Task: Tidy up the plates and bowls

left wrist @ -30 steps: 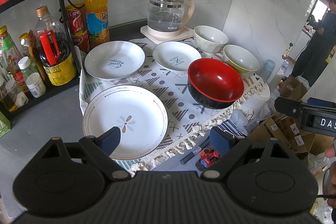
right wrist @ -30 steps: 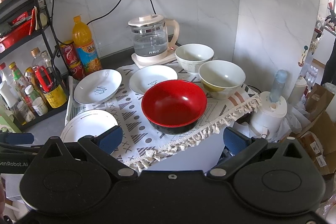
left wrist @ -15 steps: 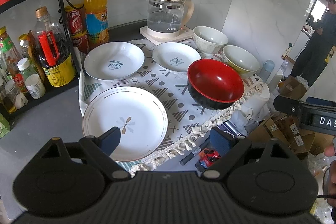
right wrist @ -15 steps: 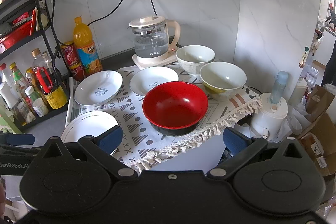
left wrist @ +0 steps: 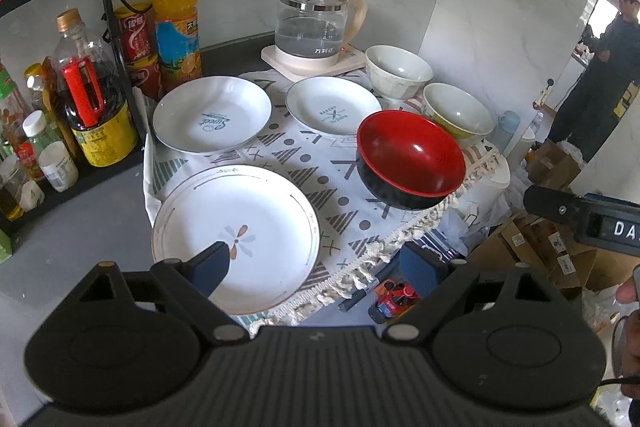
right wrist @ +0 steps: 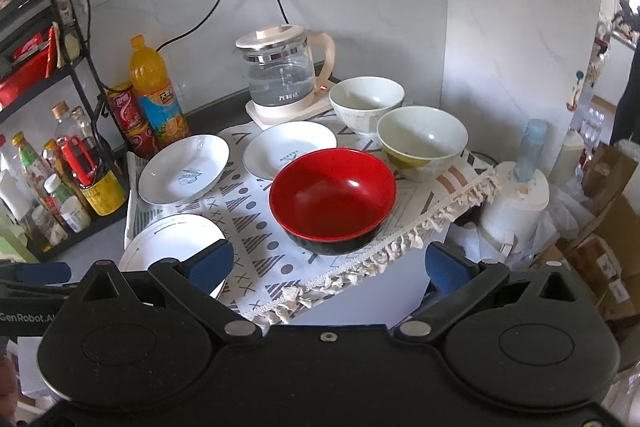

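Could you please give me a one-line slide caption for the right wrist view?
Open right gripper facing a red bowl, two pale bowls, three white plates and a glass kettle on a patterned cloth.

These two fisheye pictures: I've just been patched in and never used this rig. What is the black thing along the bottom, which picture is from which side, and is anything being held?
The black shape is a handheld gripper; a person holds one in each hand, with a camera looking forward along its two blue-tipped fingers. One picture is from the left gripper, the other from the right gripper. Both are open and hold nothing.

On the patterned cloth lie three plates: a large flower plate nearest the left gripper, a "Sweet" plate behind it, and a smaller plate. There are three bowls: a red bowl in front of the right gripper, a yellowish bowl and a white bowl. A glass kettle stands behind them. Nothing is stacked yet.
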Demonstrator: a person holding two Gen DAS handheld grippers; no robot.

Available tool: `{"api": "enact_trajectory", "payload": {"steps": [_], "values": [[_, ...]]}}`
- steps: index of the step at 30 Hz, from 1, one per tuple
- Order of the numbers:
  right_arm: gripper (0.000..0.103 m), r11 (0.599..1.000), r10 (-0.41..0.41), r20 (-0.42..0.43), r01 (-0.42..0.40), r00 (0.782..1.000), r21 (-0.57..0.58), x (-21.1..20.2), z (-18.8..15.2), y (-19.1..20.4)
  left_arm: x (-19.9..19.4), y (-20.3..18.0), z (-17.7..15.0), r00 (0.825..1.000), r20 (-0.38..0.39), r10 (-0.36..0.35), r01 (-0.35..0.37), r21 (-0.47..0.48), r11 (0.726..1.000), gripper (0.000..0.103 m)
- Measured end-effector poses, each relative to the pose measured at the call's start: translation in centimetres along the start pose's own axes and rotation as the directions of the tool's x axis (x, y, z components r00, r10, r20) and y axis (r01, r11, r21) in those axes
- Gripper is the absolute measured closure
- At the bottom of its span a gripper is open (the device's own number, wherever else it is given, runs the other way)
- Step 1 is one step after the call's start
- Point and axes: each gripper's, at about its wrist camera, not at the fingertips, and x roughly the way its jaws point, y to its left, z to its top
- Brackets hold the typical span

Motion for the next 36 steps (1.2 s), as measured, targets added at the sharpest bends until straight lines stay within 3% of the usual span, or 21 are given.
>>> {"api": "enact_trajectory", "payload": {"steps": [19, 31, 36], "values": [[0.0, 0.982, -0.135, 0.007, 0.133, 0.991, 0.135, 3.1, 0.9, -0.5, 4.7, 0.7, 4.1, 0.995, -0.023, -0.092, 0.094, 0.087, 0.992, 0.012], [0.0, 0.975, -0.155, -0.002, 0.153, 0.988, 0.16, 6.5, 3.0, -4.1, 8.5, -1.4, 7.7, 0.993, -0.026, -0.114, 0.115, 0.076, 0.99, 0.013], [0.005, 0.978, -0.123, -0.008, 0.123, 0.992, 0.167, 8.5, 4.4, -7.1, 10.9, -3.6, 9.6, 0.993, -0.025, -0.119, 0.12, 0.047, 0.992, 0.015]]}}
